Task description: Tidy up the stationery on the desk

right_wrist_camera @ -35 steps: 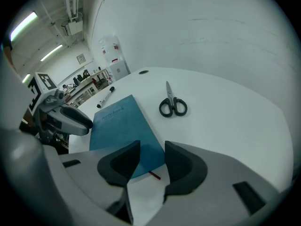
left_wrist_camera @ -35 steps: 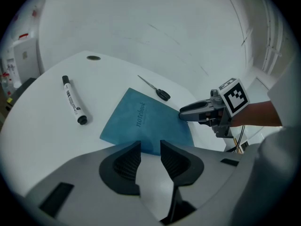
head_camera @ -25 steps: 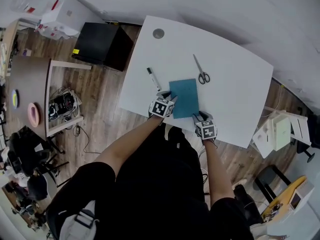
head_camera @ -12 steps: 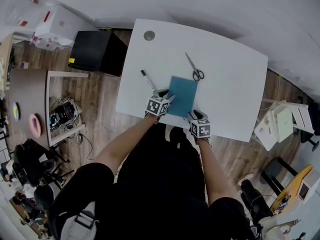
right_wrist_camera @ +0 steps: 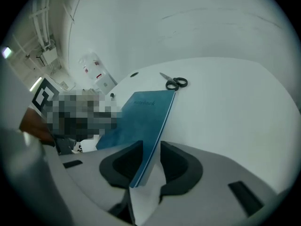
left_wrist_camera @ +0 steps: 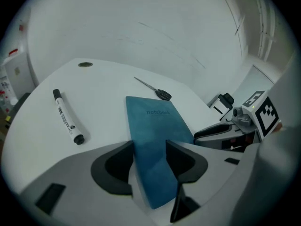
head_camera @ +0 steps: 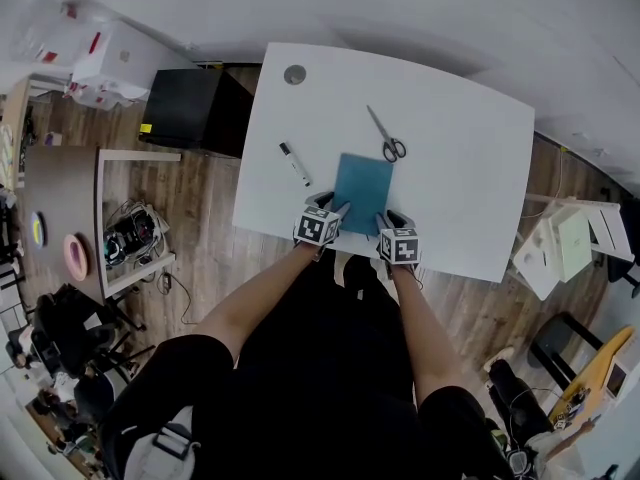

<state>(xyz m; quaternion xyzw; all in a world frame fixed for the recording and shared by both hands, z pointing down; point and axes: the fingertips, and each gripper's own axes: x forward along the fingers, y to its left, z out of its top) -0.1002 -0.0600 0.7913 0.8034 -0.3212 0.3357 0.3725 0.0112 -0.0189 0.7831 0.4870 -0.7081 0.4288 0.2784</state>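
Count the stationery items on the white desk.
3: a marker toward the desk's left, scissors at the far middle, a teal notebook at the near edge. None seems hidden.

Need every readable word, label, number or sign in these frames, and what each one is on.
"notebook": on the cover of the teal notebook.
Print along the barrel of the marker: too small to read.
Red labels on the white boxes on the floor: too small to read.
Cubes: black-and-white square patterns only, no words.
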